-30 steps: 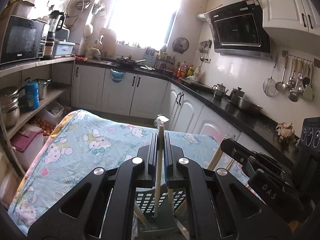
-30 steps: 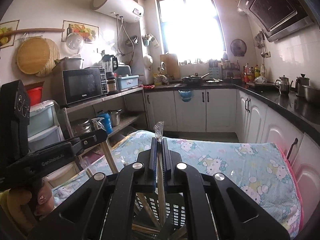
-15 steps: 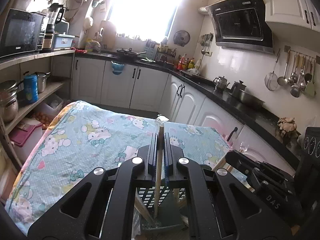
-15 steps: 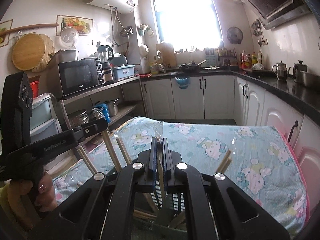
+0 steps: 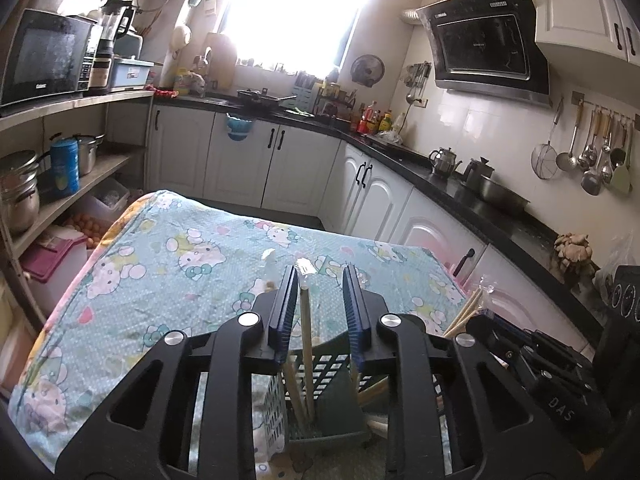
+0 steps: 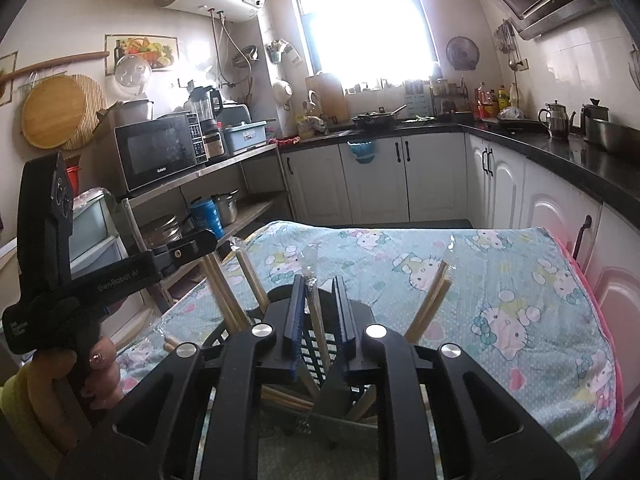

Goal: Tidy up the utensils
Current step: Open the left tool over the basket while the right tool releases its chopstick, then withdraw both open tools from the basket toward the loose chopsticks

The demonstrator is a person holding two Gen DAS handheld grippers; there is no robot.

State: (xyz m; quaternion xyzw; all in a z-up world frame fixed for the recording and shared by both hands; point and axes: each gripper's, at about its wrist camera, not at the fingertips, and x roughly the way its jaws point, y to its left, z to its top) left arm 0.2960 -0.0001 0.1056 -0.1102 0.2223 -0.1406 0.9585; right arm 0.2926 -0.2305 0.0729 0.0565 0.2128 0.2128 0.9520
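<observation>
A green perforated utensil basket (image 5: 332, 364) stands on the table below both grippers. In the left wrist view my left gripper (image 5: 320, 276) has its jaws opening. A wrapped wooden chopstick (image 5: 306, 320) stands loose between them, close to the left pad, with its foot in the basket. In the right wrist view my right gripper (image 6: 319, 284) is opening too. Another wrapped chopstick (image 6: 320, 328) leans free between its pads and down into the basket (image 6: 310, 350). Several more chopsticks (image 6: 430, 304) lean out of the basket. A hand holds the left gripper (image 6: 200, 242) at the left.
The table wears a light-blue cartoon-cat cloth (image 5: 180, 280). White cabinets under a black counter (image 5: 460, 184) run along the back and right. Open shelves hold a microwave (image 6: 160, 152) and pots at the left. The right gripper (image 5: 492, 322) sits close on the left gripper's right.
Both grippers' jaws were shut on a chopstick each and now stand apart. Each chopstick has sunk lower between the pads. The basket shows more fully below.
</observation>
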